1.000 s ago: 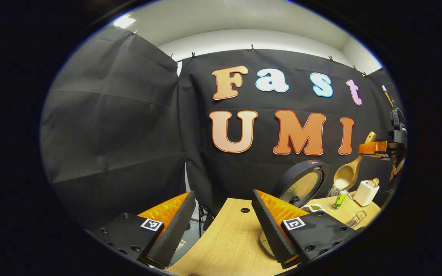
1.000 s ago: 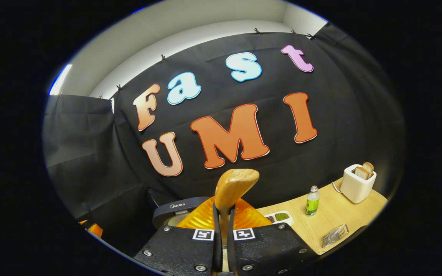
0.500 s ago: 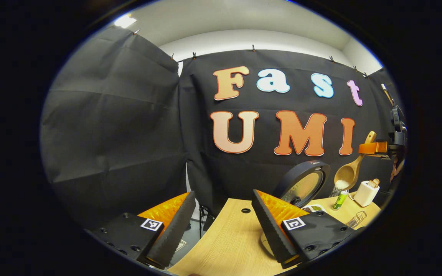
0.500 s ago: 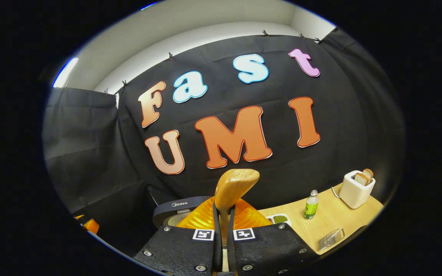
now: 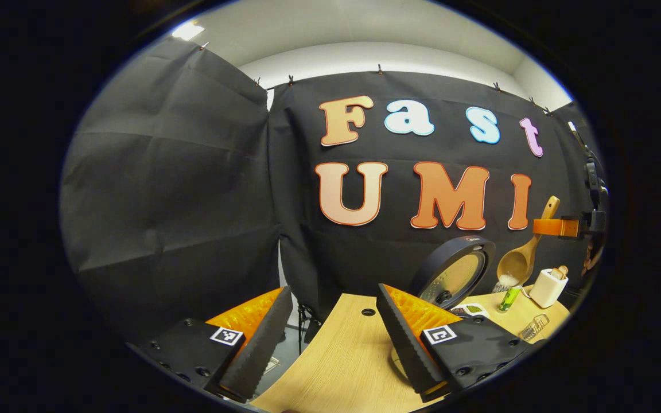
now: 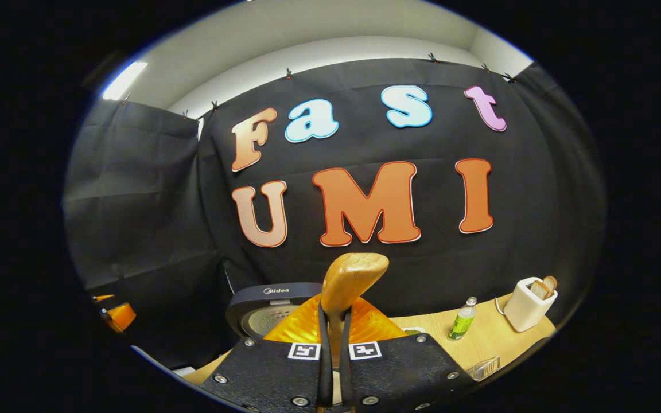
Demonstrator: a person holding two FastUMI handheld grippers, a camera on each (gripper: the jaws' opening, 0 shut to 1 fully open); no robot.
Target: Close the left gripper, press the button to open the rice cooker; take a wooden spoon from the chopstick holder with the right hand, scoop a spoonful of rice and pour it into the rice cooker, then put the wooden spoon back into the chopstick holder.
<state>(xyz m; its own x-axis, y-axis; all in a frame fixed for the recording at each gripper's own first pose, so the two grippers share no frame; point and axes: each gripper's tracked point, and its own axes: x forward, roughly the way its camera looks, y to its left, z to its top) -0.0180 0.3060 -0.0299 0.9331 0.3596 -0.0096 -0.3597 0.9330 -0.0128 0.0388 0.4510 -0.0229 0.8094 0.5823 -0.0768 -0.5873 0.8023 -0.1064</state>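
**Nearly poured out: the spoon is tipped over the open cooker**

Judging by the scene, the pouring step is almost finished. In the left gripper view the wooden spoon [image 5: 518,260] hangs bowl-down at about three o'clock, a last small fall of rice [image 5: 504,282] dropping from its lip just beside the raised lid of the rice cooker [image 5: 453,272]. The cooker's pot itself is hidden behind the near finger, so I cannot tell how much rice has landed inside.

The right gripper [image 6: 335,321] is clamped on the spoon's handle, both fingers pressed against it, with the handle end standing up at twelve o'clock from the fingertips in the right gripper view. The left gripper [image 5: 330,332] has its fingers spread wide with nothing between them, low at six o'clock over the wooden table [image 5: 342,361].

The next move, as I read it, calls for levelling the spoon once the grains stop, then carrying it to the chopstick holder and lowering it in handle-up (I cannot make out that holder with any certainty here, so its place must be found first).

Counted: one rice cooker, one wooden spoon, two grippers, one green bottle [image 6: 461,322] at four o'clock in the right gripper view, one white toaster [image 6: 528,305] with bread in it beyond the bottle, and one small wire rack [image 5: 530,328] near the table's edge.
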